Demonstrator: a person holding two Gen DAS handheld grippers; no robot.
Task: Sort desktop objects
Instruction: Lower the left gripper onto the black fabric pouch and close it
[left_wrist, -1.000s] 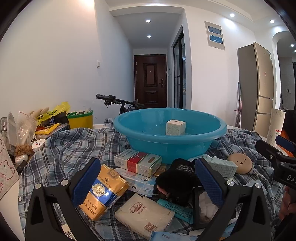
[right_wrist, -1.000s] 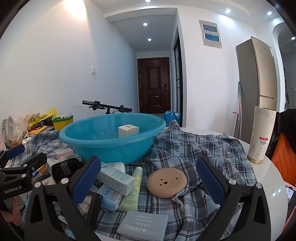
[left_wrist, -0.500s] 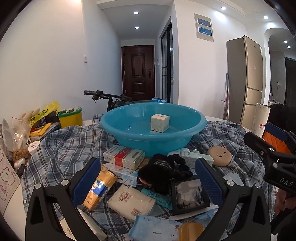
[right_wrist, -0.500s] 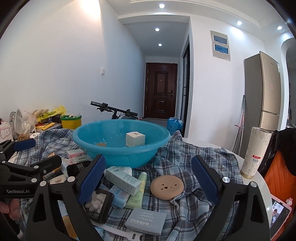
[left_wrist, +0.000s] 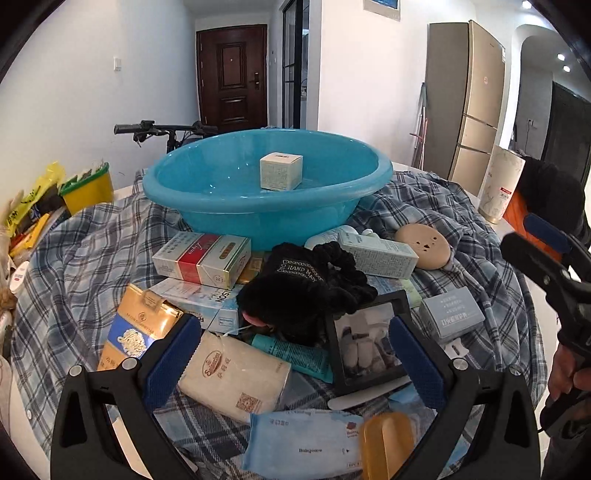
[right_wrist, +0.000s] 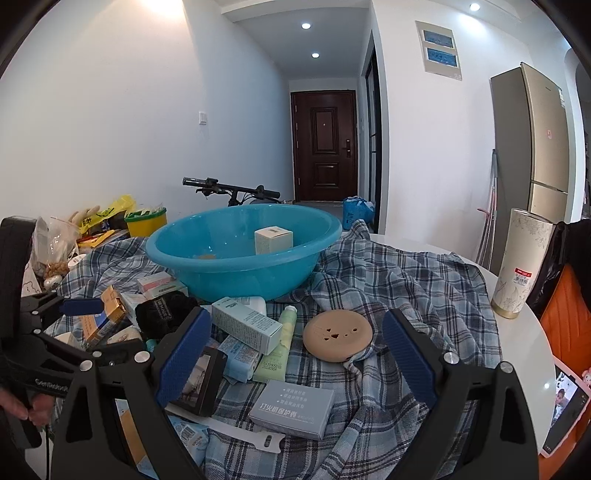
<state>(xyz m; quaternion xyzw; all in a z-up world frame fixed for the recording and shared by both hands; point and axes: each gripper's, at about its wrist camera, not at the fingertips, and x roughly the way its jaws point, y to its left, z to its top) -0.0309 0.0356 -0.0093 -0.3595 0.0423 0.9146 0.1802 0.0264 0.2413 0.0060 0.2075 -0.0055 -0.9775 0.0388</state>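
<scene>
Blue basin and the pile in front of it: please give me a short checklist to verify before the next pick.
1. Left gripper open, nothing between pads: ok.
2. Right gripper open and holding nothing: ok.
3. Blue basin has room; only a small white box shows in the left wrist view: ok.
4. Black pouch free to lift: not ok, it lies on other items and against the photo frame.
5. Round beige case free on the plaid cloth: ok.
6. Grippers apart from each other: ok.
</scene>
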